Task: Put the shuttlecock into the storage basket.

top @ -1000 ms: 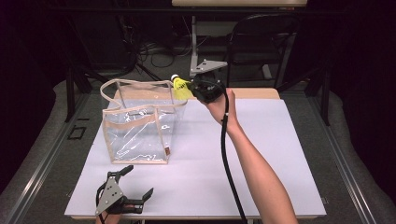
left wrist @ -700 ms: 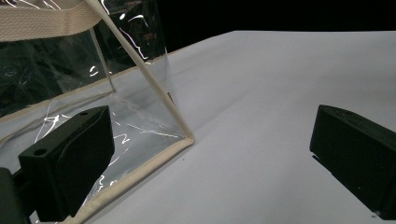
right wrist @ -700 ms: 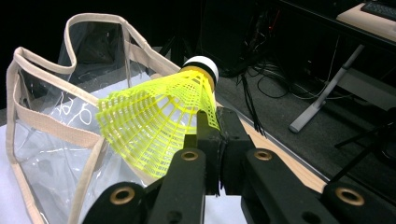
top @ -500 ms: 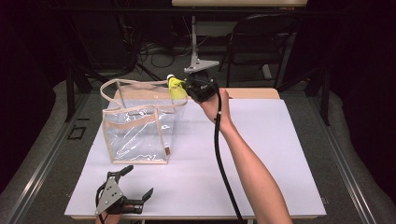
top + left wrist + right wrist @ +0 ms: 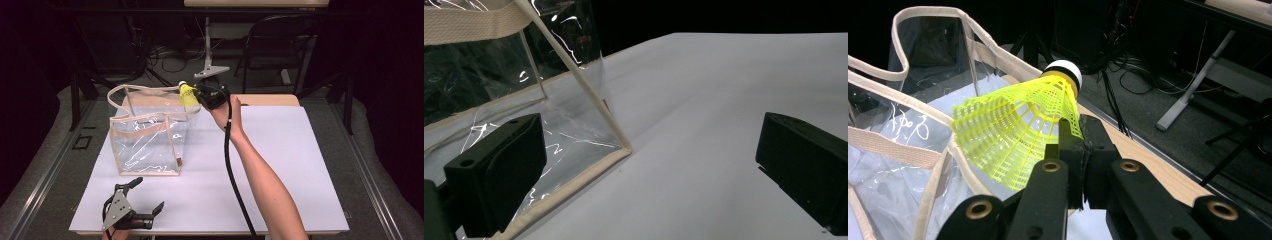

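One yellow shuttlecock [image 5: 1018,132] is pinched by the right gripper [image 5: 1079,131] at upper centre, above one clear tote bag [image 5: 150,135]; the left gripper [image 5: 142,197] is spread, lower left.

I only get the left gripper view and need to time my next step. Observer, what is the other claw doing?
Observer: The right claw is shut on the skirt edge of a yellow shuttlecock.
Operator: Where is it relative to the bag?
Observer: In the high view it is raised at the far right corner of the clear bag, about level with the rim, the shuttlecock's cork end pointing toward the bag.
Operator: Is the bag's mouth open?
Observer: Yes, the beige-trimmed rim gapes upward, handles standing up.
Operator: And my own claw?
Observer: The left claw sits open low at the table's near edge, in front of the bag.
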`<state>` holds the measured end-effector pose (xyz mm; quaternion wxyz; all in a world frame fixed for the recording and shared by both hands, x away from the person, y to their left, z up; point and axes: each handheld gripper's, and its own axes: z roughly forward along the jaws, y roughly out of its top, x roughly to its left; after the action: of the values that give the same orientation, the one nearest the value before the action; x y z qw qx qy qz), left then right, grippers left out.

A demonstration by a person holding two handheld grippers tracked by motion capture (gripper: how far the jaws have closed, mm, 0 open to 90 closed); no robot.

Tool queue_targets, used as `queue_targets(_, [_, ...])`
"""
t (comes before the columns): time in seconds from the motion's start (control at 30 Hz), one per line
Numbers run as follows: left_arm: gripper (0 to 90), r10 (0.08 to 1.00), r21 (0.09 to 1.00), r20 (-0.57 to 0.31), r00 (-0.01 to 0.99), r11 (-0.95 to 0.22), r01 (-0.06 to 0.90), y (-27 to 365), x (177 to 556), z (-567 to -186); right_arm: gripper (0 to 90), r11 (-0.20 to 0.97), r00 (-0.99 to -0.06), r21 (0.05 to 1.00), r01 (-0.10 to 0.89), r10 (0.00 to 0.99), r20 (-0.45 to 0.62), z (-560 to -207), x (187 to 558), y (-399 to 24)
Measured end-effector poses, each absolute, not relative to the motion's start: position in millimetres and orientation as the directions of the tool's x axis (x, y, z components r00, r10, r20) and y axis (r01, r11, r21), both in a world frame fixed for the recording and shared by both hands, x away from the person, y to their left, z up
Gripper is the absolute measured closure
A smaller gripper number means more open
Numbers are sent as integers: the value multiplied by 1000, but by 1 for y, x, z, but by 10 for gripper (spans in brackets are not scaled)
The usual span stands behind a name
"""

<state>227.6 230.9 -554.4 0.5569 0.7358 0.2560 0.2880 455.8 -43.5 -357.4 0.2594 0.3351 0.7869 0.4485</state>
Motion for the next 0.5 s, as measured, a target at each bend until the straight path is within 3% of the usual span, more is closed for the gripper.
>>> queue_targets(0.5, [0,696,967,137,705,-248,57,231,228,-555,890,382,-626,871,308,771,-116,-362,460,-36])
